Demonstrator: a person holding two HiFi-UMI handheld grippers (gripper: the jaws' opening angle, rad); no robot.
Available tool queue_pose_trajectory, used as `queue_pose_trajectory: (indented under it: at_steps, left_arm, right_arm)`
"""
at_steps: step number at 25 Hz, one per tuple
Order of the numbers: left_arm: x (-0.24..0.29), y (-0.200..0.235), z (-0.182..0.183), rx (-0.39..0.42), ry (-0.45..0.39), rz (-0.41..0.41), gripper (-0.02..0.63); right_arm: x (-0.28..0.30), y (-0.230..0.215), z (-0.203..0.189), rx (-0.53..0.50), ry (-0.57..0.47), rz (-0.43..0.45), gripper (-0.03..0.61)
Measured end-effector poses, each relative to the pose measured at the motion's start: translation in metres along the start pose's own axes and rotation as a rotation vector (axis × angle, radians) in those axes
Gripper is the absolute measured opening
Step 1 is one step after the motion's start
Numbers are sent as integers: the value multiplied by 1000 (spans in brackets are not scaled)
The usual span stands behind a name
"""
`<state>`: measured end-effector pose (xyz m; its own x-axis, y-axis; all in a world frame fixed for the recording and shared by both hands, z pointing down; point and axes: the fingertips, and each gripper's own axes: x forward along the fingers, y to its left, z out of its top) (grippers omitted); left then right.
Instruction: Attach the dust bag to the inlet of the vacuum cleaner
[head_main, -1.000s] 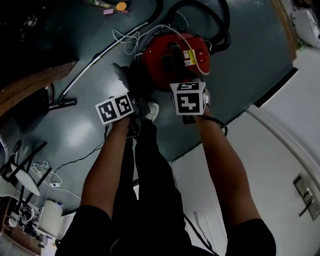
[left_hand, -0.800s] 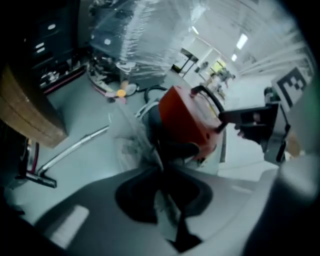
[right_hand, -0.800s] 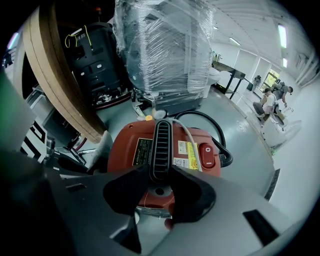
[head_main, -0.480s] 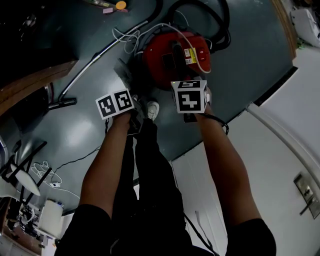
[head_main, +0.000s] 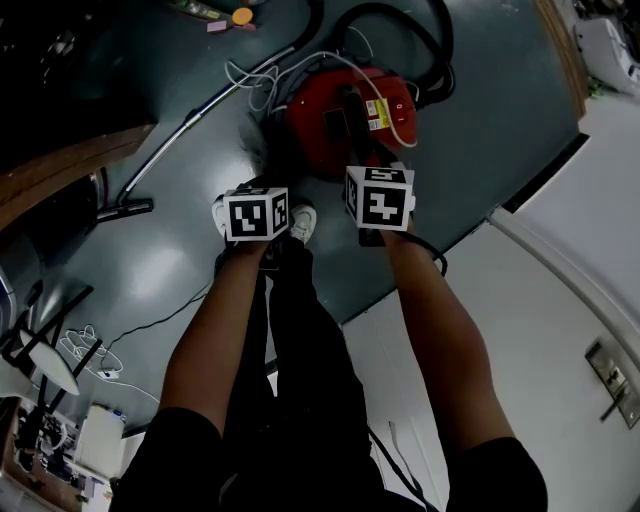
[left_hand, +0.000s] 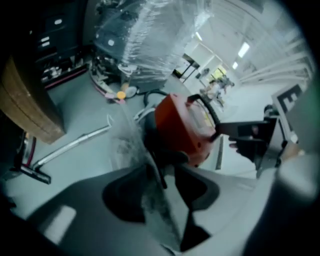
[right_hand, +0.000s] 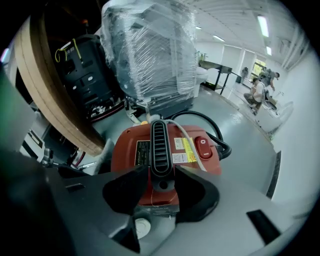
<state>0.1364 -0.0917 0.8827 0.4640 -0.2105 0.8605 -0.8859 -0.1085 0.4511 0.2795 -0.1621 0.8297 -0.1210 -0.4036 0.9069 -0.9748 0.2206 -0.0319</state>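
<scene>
The red vacuum cleaner (head_main: 345, 118) lies on the dark floor ahead of my feet. My right gripper (head_main: 375, 178) reaches down onto it. In the right gripper view the jaws (right_hand: 161, 172) sit tight against both sides of the black ribbed handle (right_hand: 160, 145); they have just been opening slightly, with the handle still between them. The grey translucent dust bag (left_hand: 131, 150) hangs blurred beside the cleaner's left end (head_main: 262, 140). My left gripper (left_hand: 162, 177) has just been opening; its jaws stand wide, and the bag runs loosely through the gap.
A metal wand (head_main: 190, 125) lies to the left, with a white cord (head_main: 262, 72) and black hose (head_main: 400, 30) behind the cleaner. A wooden tabletop edge (head_main: 60, 170) is at the left. My white shoe (head_main: 304, 222) stands between the grippers. A plastic-wrapped machine (right_hand: 150, 50) stands beyond.
The left gripper has rolled and shifted right toward the cleaner, and the bag's pale patch by it has darkened and shrunk. The right gripper has stayed on the handle.
</scene>
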Motion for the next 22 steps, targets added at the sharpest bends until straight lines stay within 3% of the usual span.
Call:
queue_pose_trajectory:
  at_steps: [3, 4, 6, 11, 16, 22]
  left_arm:
    - [-33, 0, 18, 11, -120, 67, 162]
    - [-47, 0, 26, 15, -162, 95, 138]
    - [-75, -2, 49, 47, -239, 142, 2]
    - [-140, -32, 112, 160, -374, 154, -2]
    - [-214, -84, 156, 195, -438, 106, -2]
    - [-310, -155, 207, 257, -499, 64, -2]
  right_arm:
    - [-25, -5, -2, 94, -58, -44, 143]
    - [-34, -5, -2, 116, -72, -52, 104]
    - [-49, -2, 2, 162, -100, -39, 0]
    - [-95, 26, 32, 164, -167, 22, -2]
    - [-175, 55, 81, 170, -271, 72, -2]
    - [-287, 52, 157, 241, -453, 61, -2]
